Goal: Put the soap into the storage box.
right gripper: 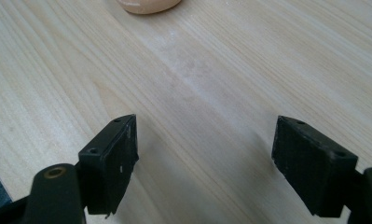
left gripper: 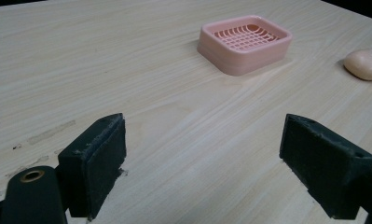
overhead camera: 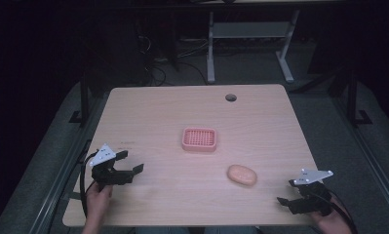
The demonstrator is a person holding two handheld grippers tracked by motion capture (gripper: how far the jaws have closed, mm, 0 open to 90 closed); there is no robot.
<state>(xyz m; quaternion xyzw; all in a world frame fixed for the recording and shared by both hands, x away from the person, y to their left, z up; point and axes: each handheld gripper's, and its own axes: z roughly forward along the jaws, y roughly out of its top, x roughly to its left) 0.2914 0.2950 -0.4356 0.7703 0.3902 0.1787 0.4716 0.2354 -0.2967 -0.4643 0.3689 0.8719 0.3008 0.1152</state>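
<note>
Risk: smooth peach oval soap bar (overhead camera: pixel 241 174) may squirt from your right gripper (overhead camera: pixel 290 192) (jaws wide, empty) | left gripper (overhead camera: pixel 129 163) gaping, empty | pink slotted plastic soap dish (overhead camera: pixel 199 139) may slide.

The right hand-held gripper (right gripper: pixel 204 163) holds its black jaws wide apart over bare table (right gripper: pixel 249 60), the peach soap (right gripper: pixel 148 5) lying farther off.

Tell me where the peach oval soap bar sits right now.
In the high view, the peach oval soap bar lies on the wooden table, right of centre, just below-right of the pink slotted soap dish, apart from it.
</note>
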